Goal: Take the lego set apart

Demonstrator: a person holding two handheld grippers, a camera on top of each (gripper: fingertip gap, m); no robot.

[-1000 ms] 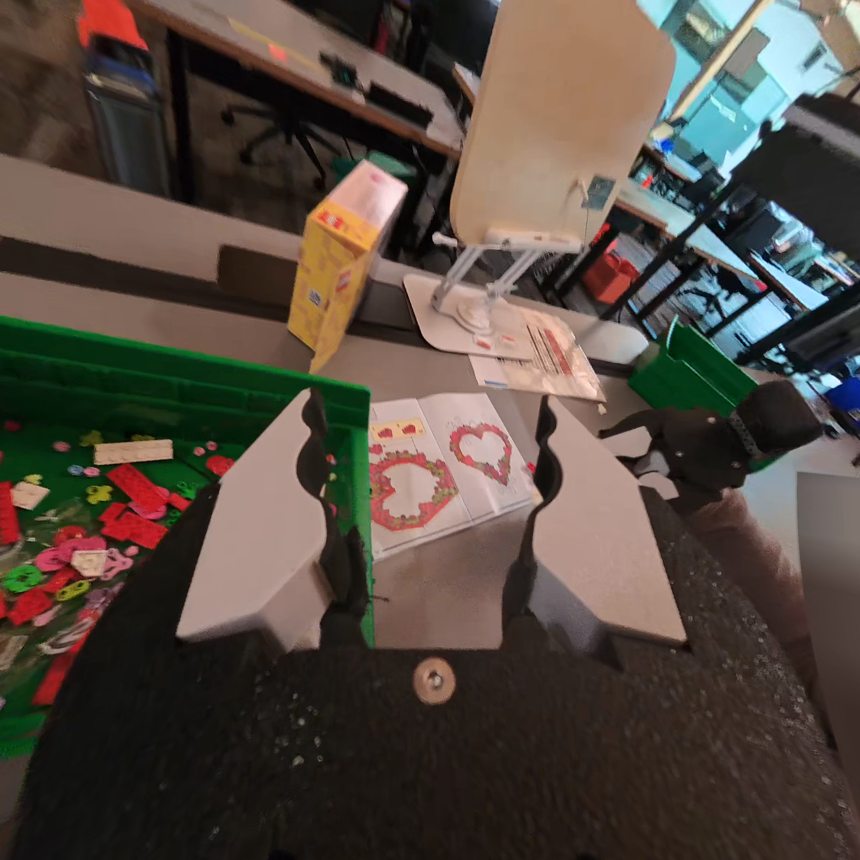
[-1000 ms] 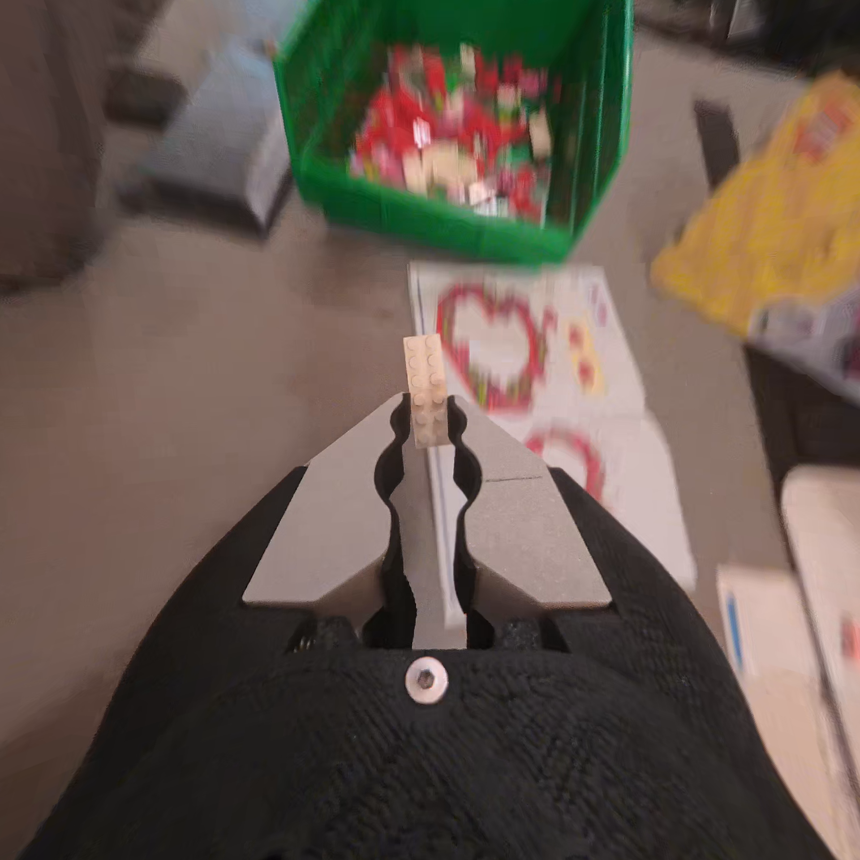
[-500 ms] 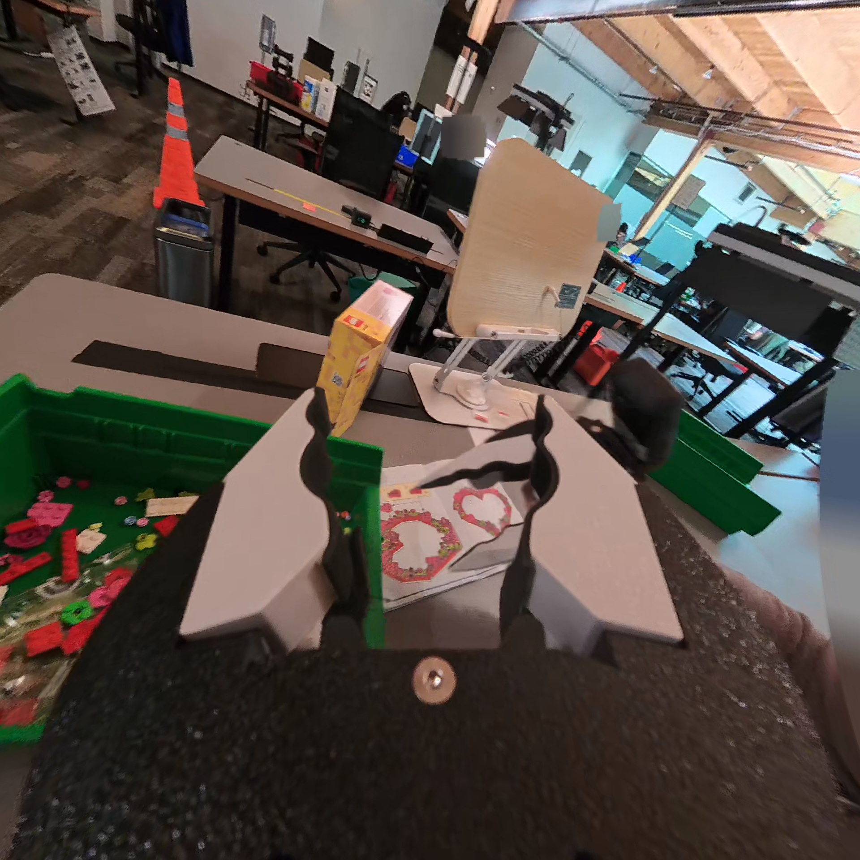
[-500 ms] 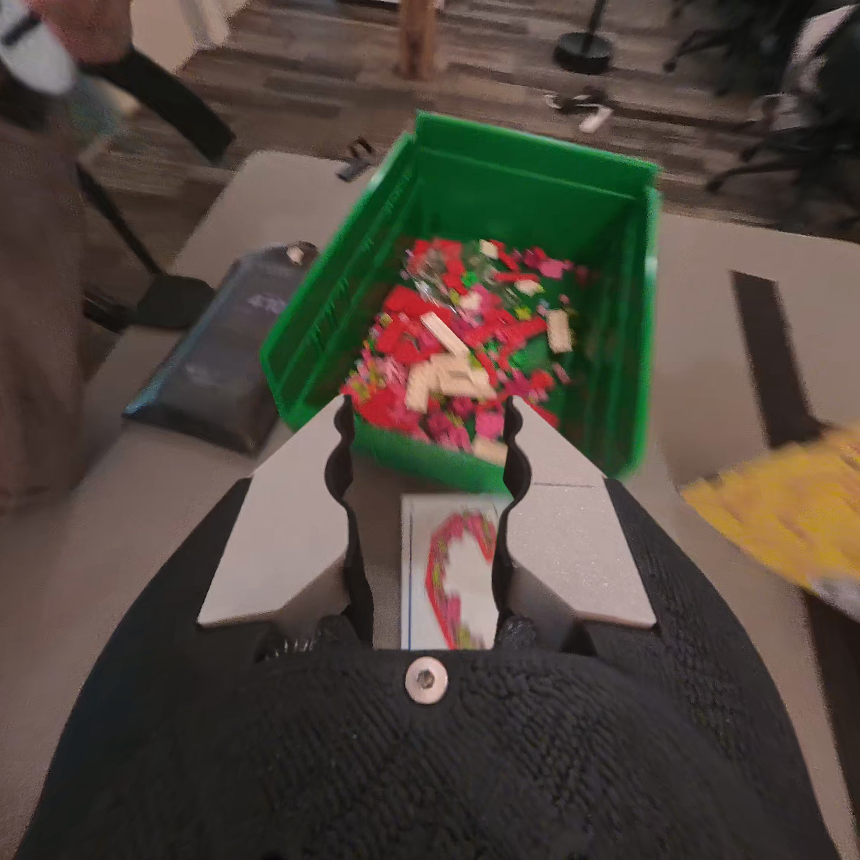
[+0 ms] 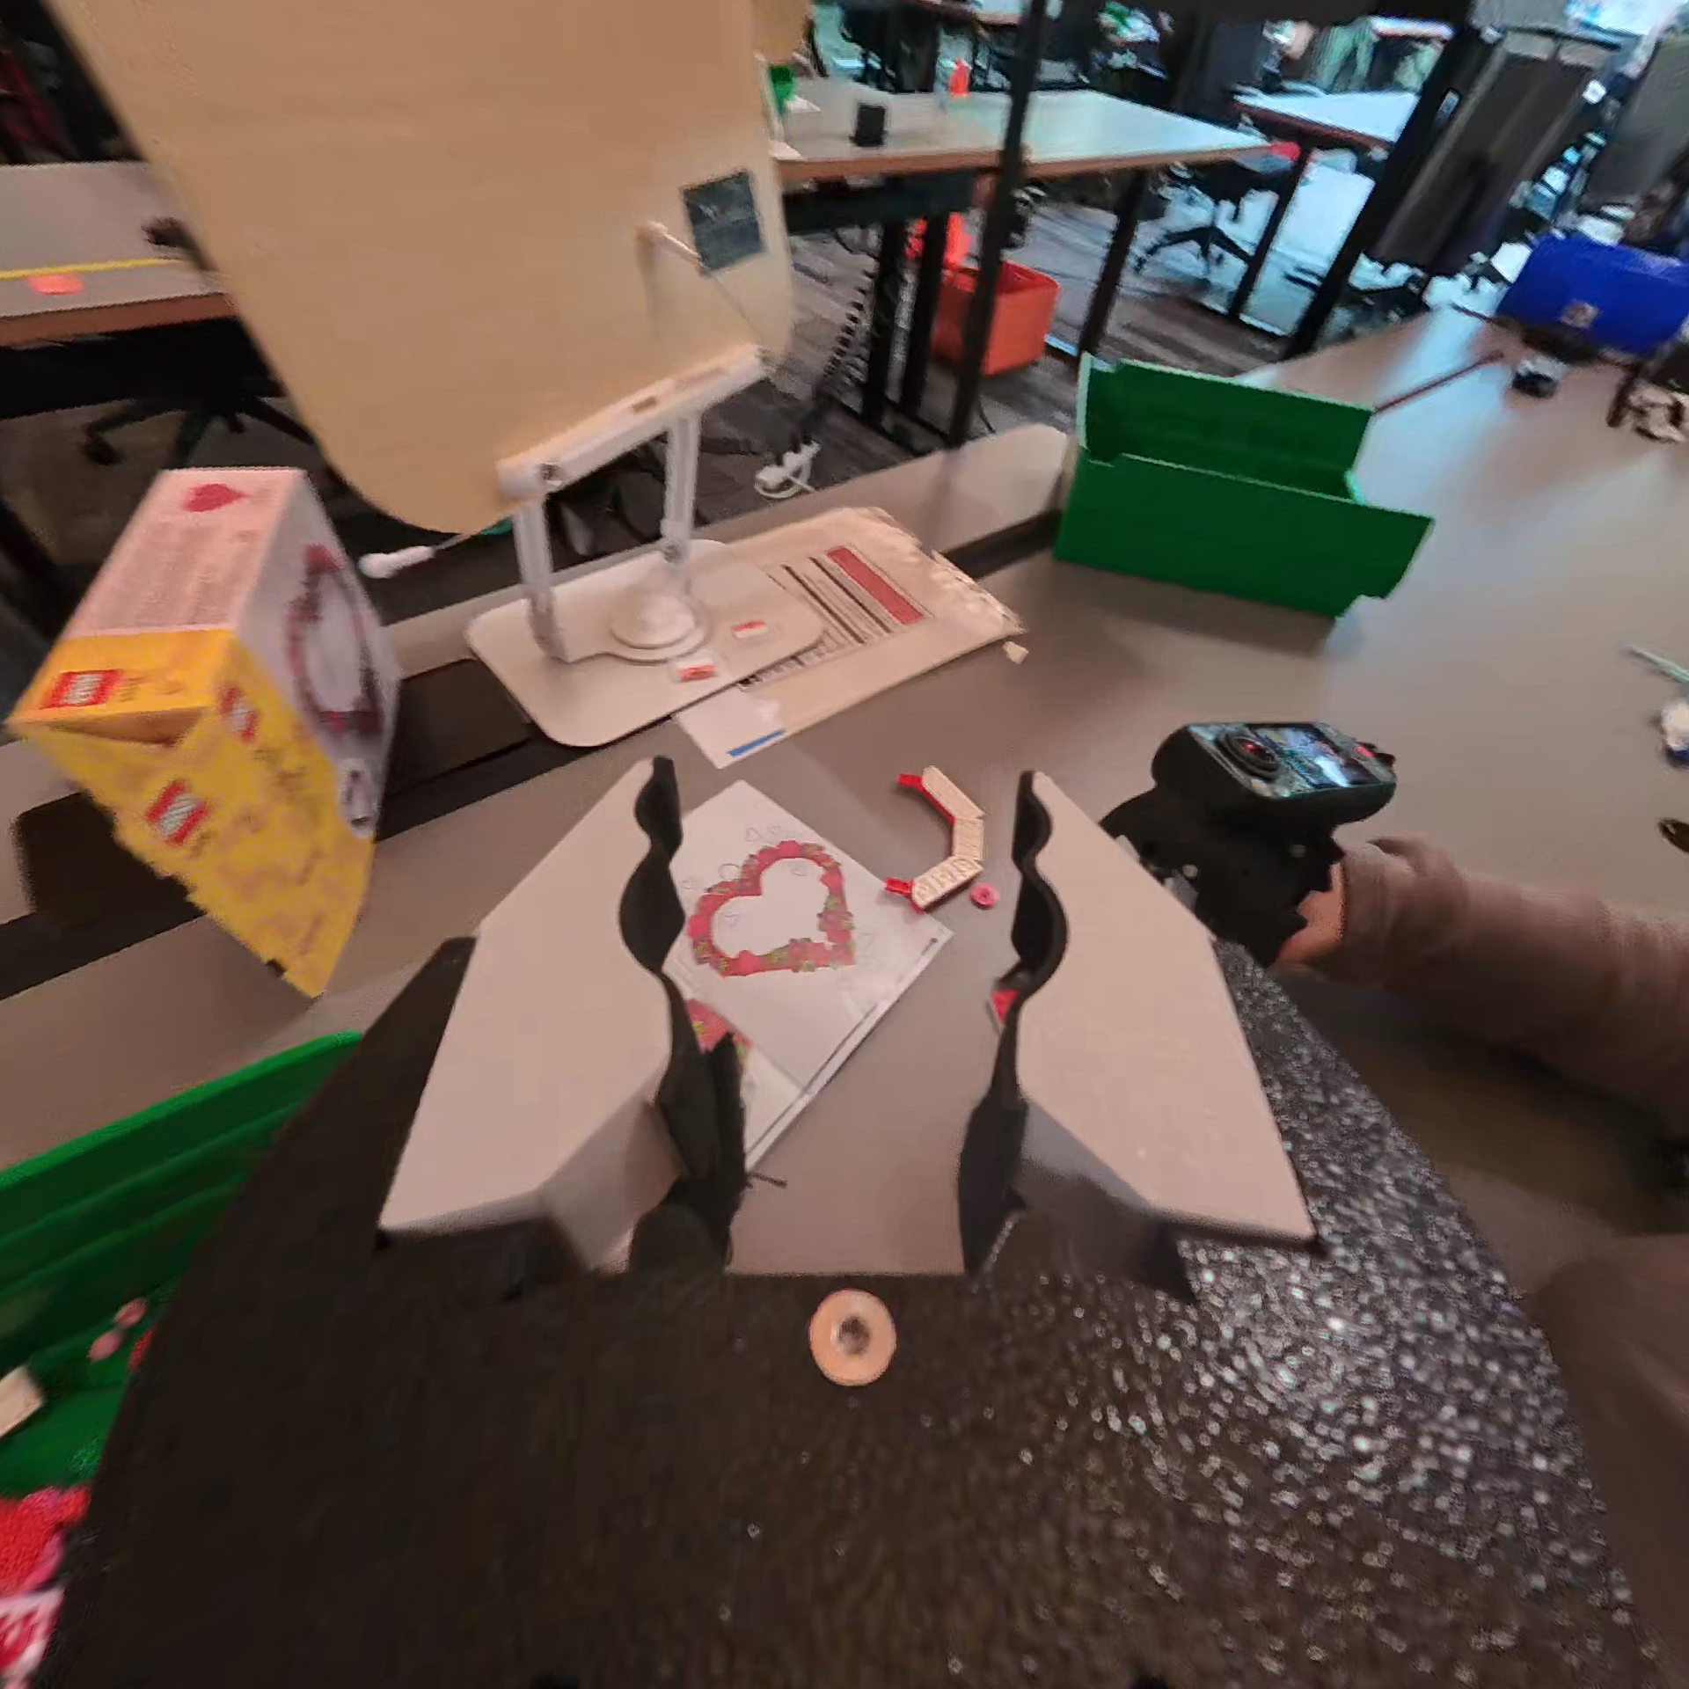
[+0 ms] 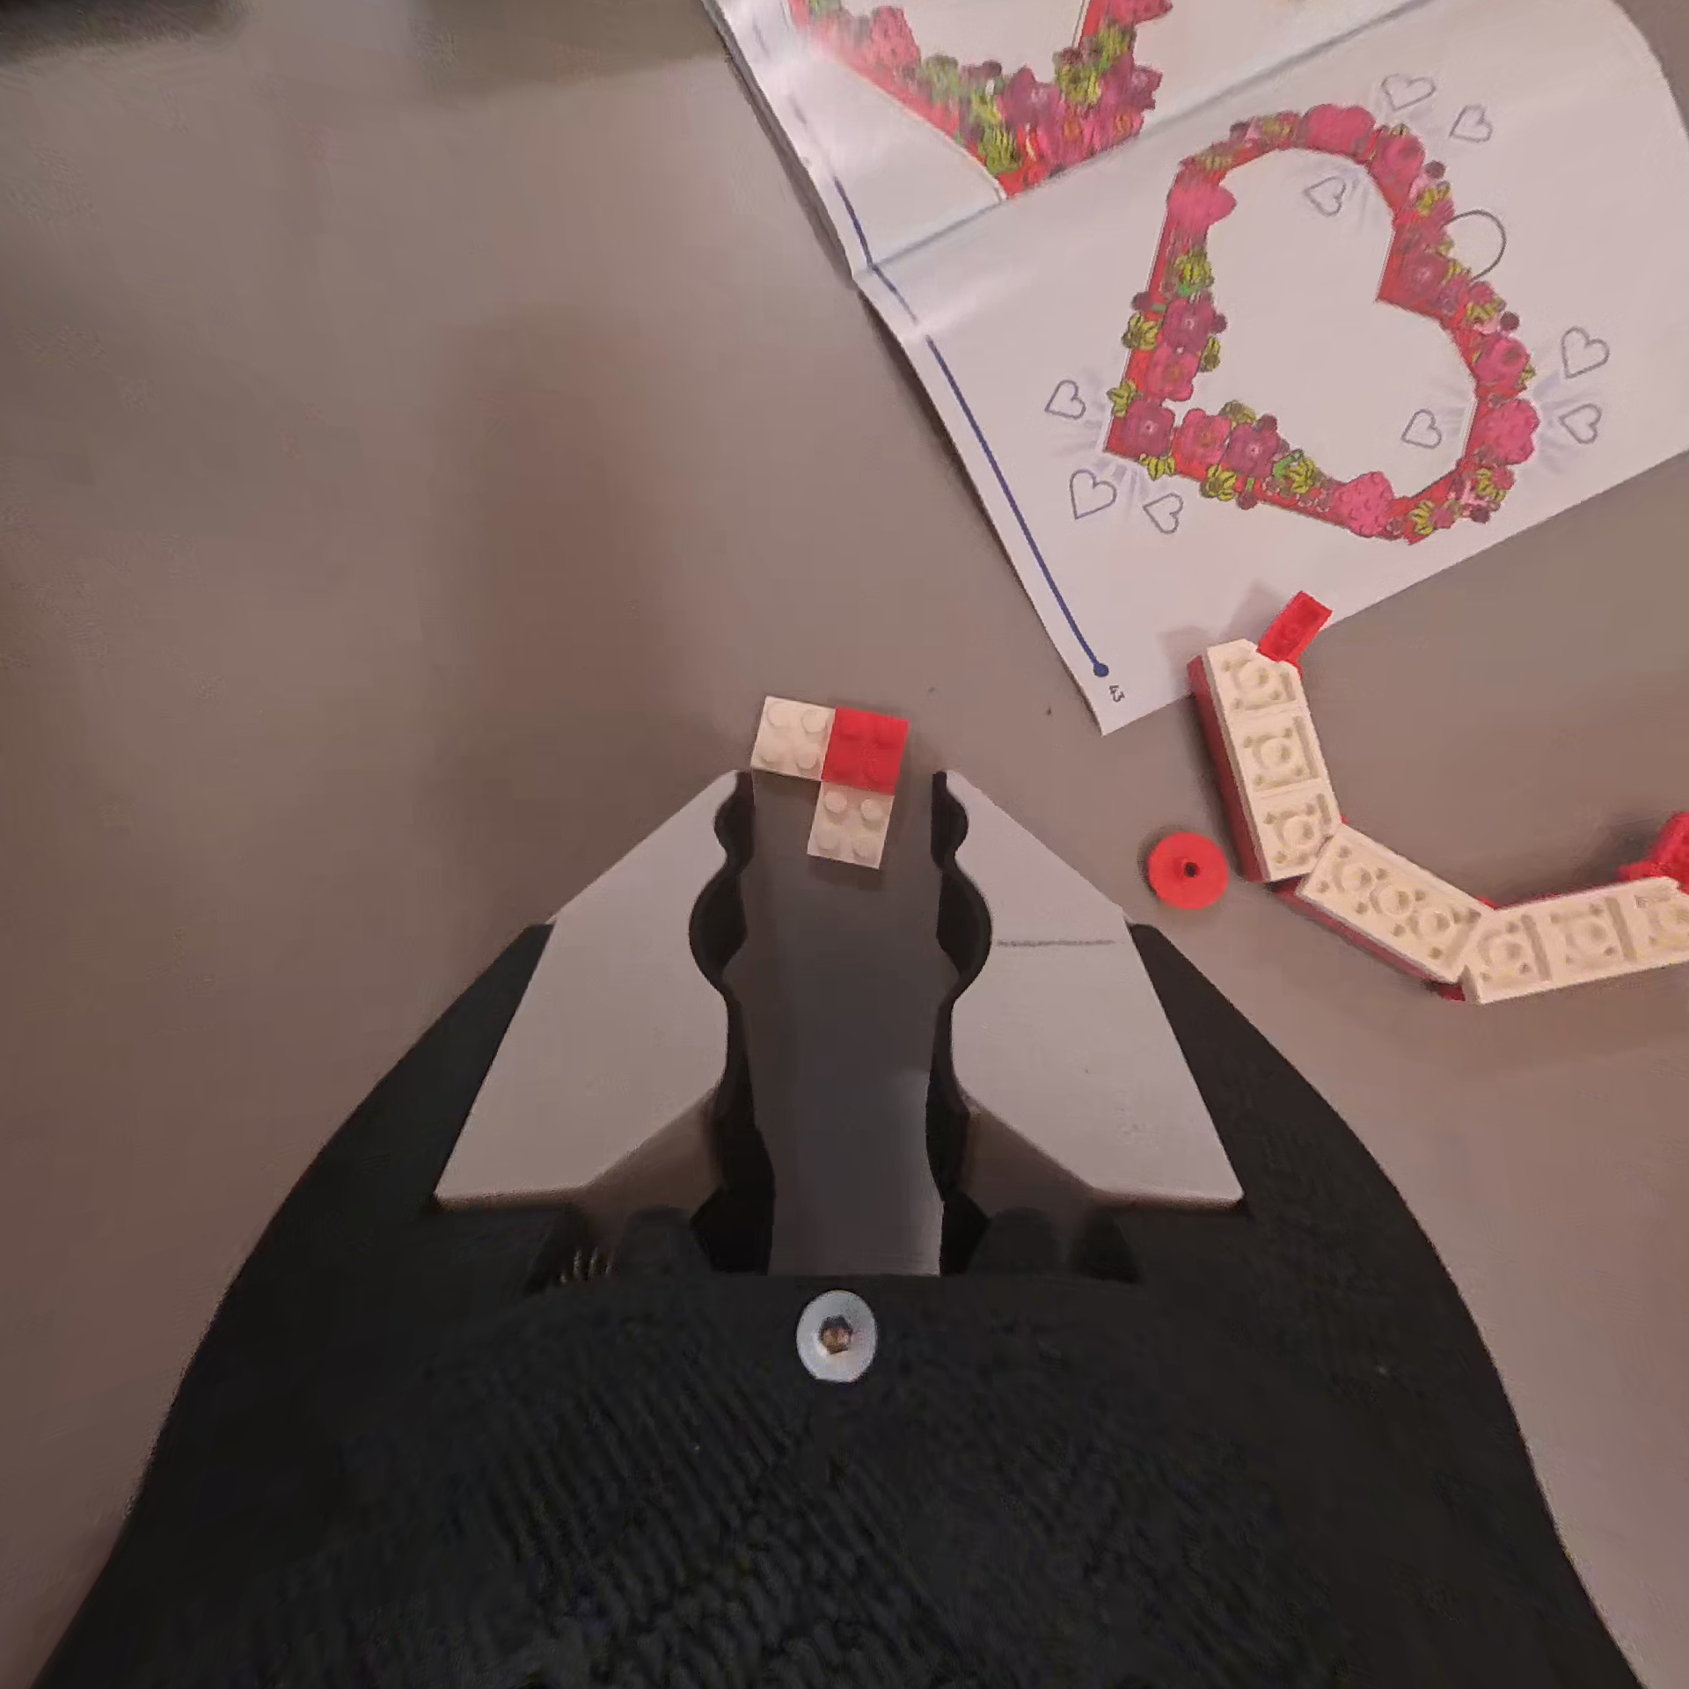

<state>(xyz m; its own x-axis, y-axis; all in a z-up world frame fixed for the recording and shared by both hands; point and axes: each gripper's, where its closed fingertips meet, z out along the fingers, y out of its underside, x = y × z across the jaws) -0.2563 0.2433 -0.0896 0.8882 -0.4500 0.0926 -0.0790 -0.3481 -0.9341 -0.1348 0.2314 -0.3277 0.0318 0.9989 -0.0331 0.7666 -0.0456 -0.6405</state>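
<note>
A small L-shaped lego piece [image 6: 864,745], two white plates joined by a red one, lies on the grey table. My right gripper [image 6: 841,786] is open and empty, with its fingertips either side of the piece's near end. A curved chain of white plates on red [image 6: 1371,868] lies to the right, with a red round stud [image 6: 1186,868] beside it. My left gripper [image 5: 841,795] is open and empty above the table. Past it lie the curved chain [image 5: 950,841] and the stud [image 5: 984,897]. The right gripper's body [image 5: 1270,823] shows at the right, in a person's hand.
An open instruction booklet [image 6: 1280,320] with heart pictures lies by the pieces and shows in the left wrist view [image 5: 777,914]. A yellow lego box [image 5: 210,731] stands left. A green bin [image 5: 137,1170] of loose pieces is lower left, another green bin [image 5: 1225,493] far right. A board on a white stand [image 5: 640,594] stands behind.
My right gripper let go of the white brick over the green bin, then came down over the L-shaped piece. My left gripper swung right, away from the bin.
</note>
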